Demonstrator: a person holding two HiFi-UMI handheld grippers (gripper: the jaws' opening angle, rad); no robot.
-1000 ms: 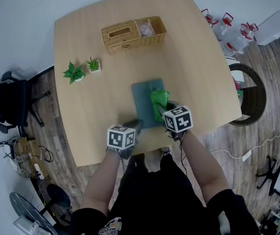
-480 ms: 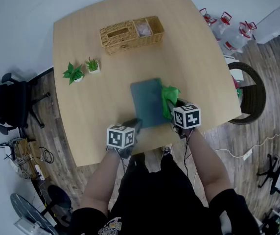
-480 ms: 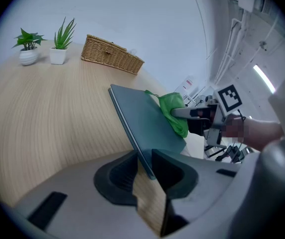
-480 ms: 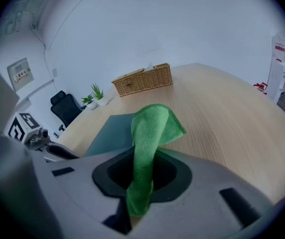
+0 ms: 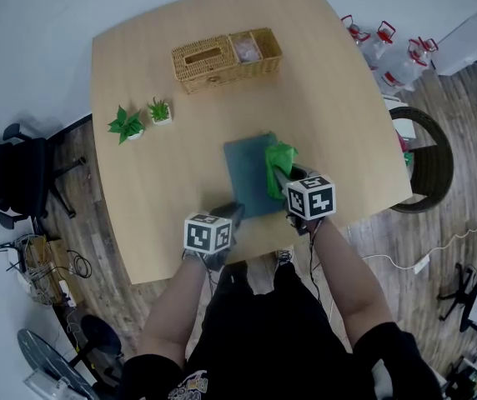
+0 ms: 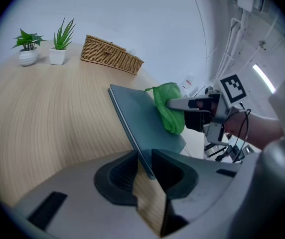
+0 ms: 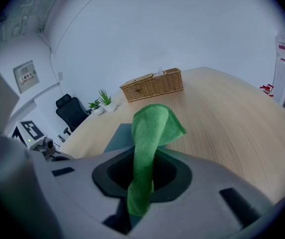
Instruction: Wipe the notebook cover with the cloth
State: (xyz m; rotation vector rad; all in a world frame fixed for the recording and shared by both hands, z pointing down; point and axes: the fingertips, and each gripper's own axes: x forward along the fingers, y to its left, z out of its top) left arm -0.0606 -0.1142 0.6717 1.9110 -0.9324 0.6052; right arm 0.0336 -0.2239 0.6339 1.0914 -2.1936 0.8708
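Observation:
A dark teal notebook (image 5: 249, 176) lies on the wooden table (image 5: 155, 182) near its front edge. My left gripper (image 5: 230, 213) is shut on the notebook's near left corner, and the cover's edge (image 6: 132, 133) runs between its jaws. My right gripper (image 5: 287, 182) is shut on a green cloth (image 5: 277, 163) at the notebook's right edge. The cloth (image 7: 150, 138) stands up out of the jaws and folds over, with the notebook (image 7: 118, 136) just behind it. From the left gripper view the cloth (image 6: 168, 106) rests on the cover's far right side.
A wicker box (image 5: 226, 57) stands at the back of the table. Two small potted plants (image 5: 143, 119) sit at the left. A black office chair (image 5: 9, 182) stands left of the table; a round side table (image 5: 426, 161) and water jugs (image 5: 389, 52) are at the right.
The right gripper with the cloth swung right, off the cover's middle to its right edge, then came back a little to the left. The left gripper and notebook stayed put.

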